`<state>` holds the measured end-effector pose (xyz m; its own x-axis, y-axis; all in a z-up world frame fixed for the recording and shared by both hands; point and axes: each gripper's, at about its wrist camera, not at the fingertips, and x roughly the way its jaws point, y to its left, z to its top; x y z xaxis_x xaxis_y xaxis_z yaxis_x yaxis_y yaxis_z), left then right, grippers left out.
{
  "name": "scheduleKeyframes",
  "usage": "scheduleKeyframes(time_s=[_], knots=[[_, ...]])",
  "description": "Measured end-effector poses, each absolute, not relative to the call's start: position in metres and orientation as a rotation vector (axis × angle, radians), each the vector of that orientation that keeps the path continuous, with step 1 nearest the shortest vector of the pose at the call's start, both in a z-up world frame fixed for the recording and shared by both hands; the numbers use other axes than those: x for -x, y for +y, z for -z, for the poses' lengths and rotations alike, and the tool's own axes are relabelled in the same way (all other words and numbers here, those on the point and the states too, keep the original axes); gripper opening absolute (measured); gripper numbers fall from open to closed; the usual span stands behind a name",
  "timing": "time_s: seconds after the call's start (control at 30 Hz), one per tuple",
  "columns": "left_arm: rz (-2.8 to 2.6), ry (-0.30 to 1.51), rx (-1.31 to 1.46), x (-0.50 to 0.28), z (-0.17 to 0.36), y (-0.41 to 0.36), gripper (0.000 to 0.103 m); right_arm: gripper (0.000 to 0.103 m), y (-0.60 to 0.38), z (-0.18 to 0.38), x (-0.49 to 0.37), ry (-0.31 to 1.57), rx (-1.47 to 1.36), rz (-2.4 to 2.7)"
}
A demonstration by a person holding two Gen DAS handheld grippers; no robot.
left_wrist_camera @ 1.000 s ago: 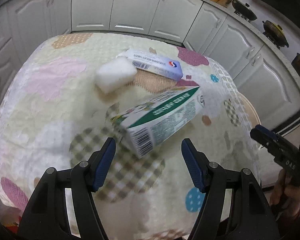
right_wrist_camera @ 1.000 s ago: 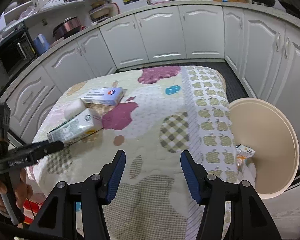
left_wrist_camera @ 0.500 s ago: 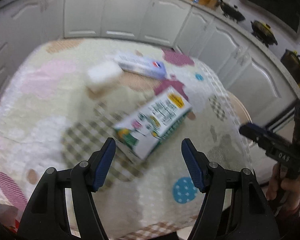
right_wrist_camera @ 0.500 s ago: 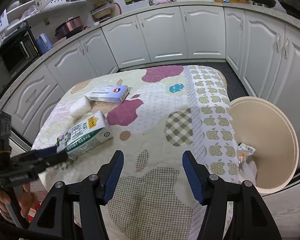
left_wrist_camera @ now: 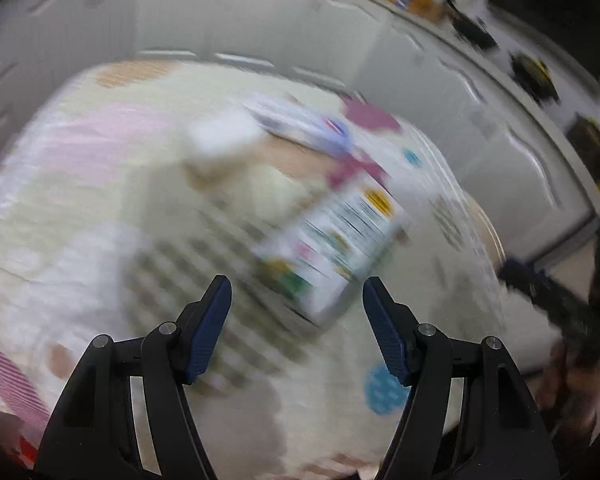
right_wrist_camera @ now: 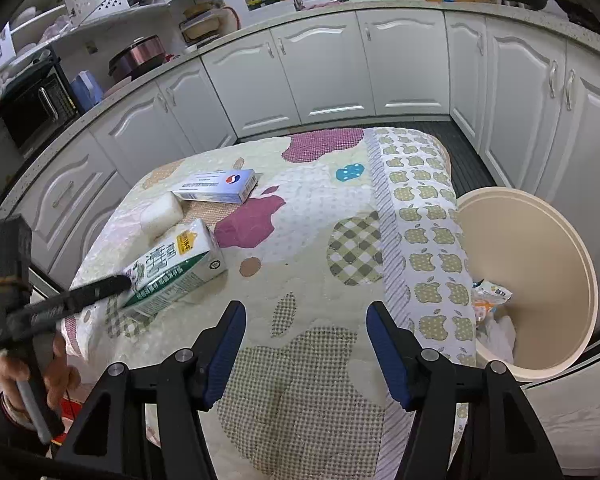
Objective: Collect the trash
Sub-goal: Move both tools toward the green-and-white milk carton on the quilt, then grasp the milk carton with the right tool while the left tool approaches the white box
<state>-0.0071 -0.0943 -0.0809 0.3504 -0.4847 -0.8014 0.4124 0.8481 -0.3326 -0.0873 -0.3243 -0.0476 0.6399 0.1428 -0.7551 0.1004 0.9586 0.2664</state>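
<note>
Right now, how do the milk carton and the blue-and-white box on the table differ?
The milk carton is the bulkier one, printed in green and white; the blue-and-white box is flatter and slimmer. The carton lies at the near-left part of the table, with the left gripper at its end; the box lies farther back, untouched. Both lie on their sides, beside the white sponge.

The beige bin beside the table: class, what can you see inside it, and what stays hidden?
Inside the beige bin lie a crumpled printed wrapper and something white. The quilted tablecloth covers the bin's near left part, so anything there is hidden.
</note>
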Motion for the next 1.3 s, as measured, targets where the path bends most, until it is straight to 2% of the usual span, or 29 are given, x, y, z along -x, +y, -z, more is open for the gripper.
scheduleKeyframes(time_s=[0.17, 0.43, 0.57, 0.73, 1.17, 1.23, 1.3], knots=[[0.692, 1.069, 0.06, 0.025, 0.083, -0.131, 0.067, 0.061, -0.32, 0.047, 0.087, 0.881, -0.304, -0.032], [0.774, 1.034, 0.071, 0.032, 0.068, -0.145, 0.067, 0.062, -0.325, 0.05, 0.088, 0.885, -0.337, -0.019], [0.702, 0.982, 0.048, 0.031, 0.059, -0.129, 0.067, 0.064, -0.321, 0.05, 0.084, 0.892, -0.355, -0.031], [0.508, 0.932, -0.034, 0.012, 0.055, -0.101, 0.067, 0.071, -0.3, 0.048, 0.068, 0.893, -0.398, -0.085], [0.291, 0.944, 0.002, -0.058, 0.073, -0.058, 0.067, 0.074, -0.243, 0.082, -0.022, 1.021, -0.477, -0.123], [0.292, 0.941, 0.009, -0.065, 0.072, -0.06, 0.067, 0.074, -0.242, 0.086, -0.028, 1.033, -0.498, -0.15], [0.305, 0.94, 0.026, -0.071, 0.07, -0.062, 0.067, 0.063, -0.245, 0.085, -0.028, 1.018, -0.502, -0.183]])
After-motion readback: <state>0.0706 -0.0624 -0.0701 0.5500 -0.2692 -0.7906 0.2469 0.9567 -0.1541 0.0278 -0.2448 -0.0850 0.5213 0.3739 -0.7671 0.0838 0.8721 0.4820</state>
